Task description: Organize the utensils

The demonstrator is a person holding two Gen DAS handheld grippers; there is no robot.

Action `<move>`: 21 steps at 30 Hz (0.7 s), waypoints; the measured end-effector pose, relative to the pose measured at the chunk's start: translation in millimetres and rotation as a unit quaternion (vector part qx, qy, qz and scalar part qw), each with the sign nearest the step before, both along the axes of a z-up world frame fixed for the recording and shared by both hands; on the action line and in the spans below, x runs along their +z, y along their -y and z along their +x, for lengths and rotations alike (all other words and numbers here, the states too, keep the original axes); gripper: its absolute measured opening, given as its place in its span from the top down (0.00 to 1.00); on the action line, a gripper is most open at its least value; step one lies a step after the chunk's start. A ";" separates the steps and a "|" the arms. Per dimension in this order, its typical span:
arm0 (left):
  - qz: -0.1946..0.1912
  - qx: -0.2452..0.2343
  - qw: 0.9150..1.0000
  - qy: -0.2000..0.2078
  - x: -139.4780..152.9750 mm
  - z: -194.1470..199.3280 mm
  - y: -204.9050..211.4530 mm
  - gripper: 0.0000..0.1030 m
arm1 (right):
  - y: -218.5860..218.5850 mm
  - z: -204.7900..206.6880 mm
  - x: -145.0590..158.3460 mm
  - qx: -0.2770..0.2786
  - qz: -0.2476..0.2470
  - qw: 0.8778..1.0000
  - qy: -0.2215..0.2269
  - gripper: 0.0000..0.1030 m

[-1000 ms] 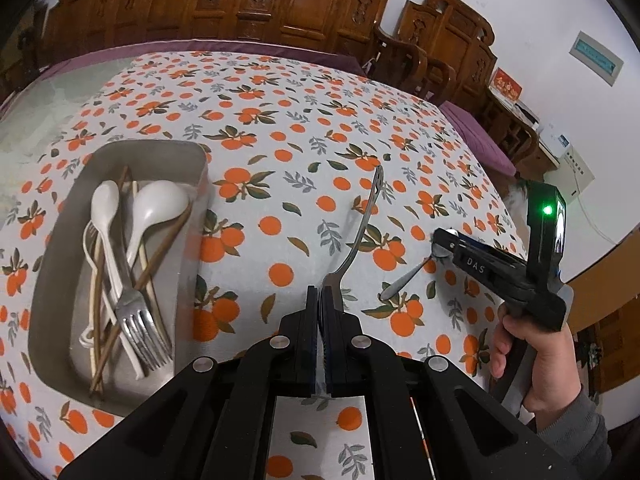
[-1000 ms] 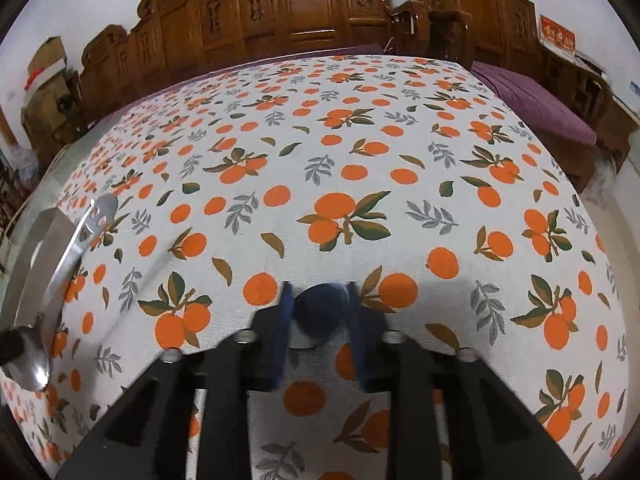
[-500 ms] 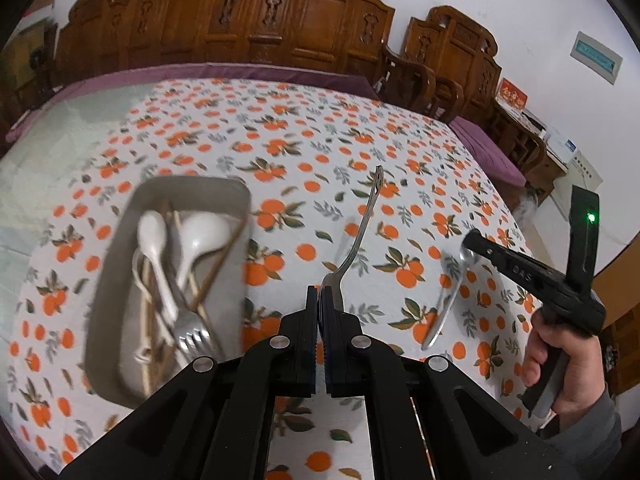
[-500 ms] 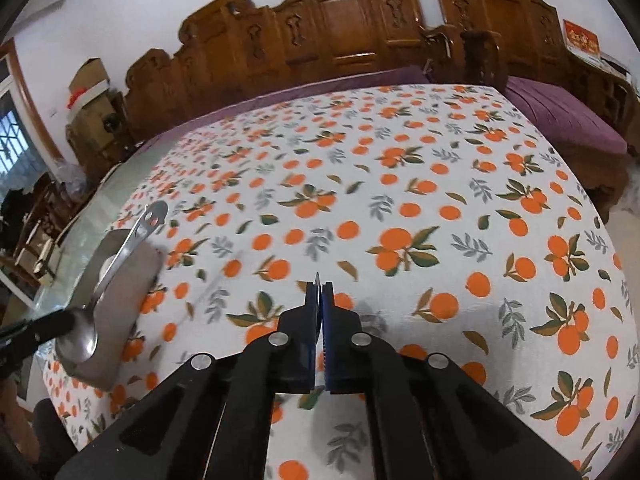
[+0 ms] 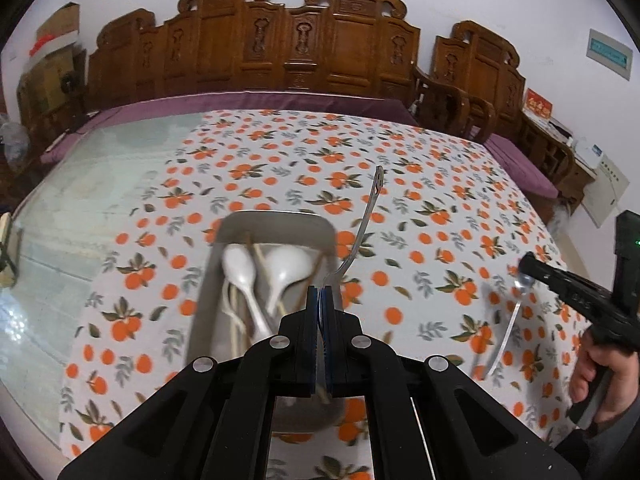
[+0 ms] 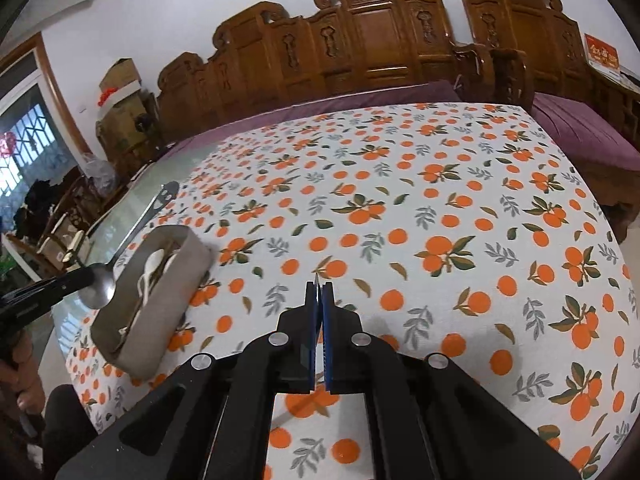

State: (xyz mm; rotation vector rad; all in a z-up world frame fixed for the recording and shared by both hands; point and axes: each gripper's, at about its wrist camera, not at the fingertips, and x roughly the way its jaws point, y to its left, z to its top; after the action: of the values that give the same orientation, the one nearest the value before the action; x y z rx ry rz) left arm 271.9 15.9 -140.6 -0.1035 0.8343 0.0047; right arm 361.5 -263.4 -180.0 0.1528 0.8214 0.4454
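Note:
My left gripper (image 5: 320,293) is shut on the bowl of a metal spoon (image 5: 370,208) whose handle points up and away, above the near right part of the metal tray (image 5: 276,219). White spoons (image 5: 280,264) and chopsticks lie in the tray. In the right wrist view that same spoon (image 6: 102,286) hangs in the left gripper (image 6: 86,276) beside the tray (image 6: 180,280). My right gripper (image 6: 319,288) is shut on a second metal spoon (image 5: 510,320), only a thin edge of which shows between its jaws. That spoon's handle hangs down from the right gripper (image 5: 526,270) above the cloth.
An orange-print tablecloth (image 6: 440,216) covers most of the table, with bare glass (image 5: 80,200) at its left. Carved wooden chairs (image 5: 296,48) line the far side. A person's hand (image 5: 600,376) holds the right gripper's handle.
Both grippers have risen and tilted up. The right jaws have shut on the spoon's bowl and lifted it off the cloth. The left gripper's spoon has moved over the tray.

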 end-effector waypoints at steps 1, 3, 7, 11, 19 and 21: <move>0.003 0.002 1.000 -0.001 -1.0 -0.7 -4.0 0.99 | -1.5 -2.0 1.6 0.002 0.000 1.000 0.003 0.97; 0.008 0.006 1.000 -0.004 -4.1 -2.5 -11.8 0.99 | -3.9 -5.4 5.0 0.006 0.002 1.000 0.007 0.97; 0.014 0.013 1.000 -0.016 -16.2 -5.6 -25.7 0.99 | -9.7 -11.6 11.8 0.013 0.005 1.000 0.016 0.97; 0.020 0.020 0.999 -0.026 -30.2 -7.2 -35.1 0.99 | -18.8 -14.9 17.0 0.022 0.005 0.999 0.023 0.97; 0.027 0.023 0.999 -0.039 -55.3 -2.9 -46.8 0.99 | -45.9 -18.8 30.9 0.043 0.001 0.999 0.033 0.97; 0.021 0.023 0.999 -0.042 -60.7 -1.2 -50.2 0.98 | -54.6 -19.9 33.8 0.051 -0.005 0.998 0.035 0.97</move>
State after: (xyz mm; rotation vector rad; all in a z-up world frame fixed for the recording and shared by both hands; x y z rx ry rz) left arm 270.7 66.1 -201.3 -0.0823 0.9156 0.0697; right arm 341.6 -208.8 -146.2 0.0854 0.7646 0.5385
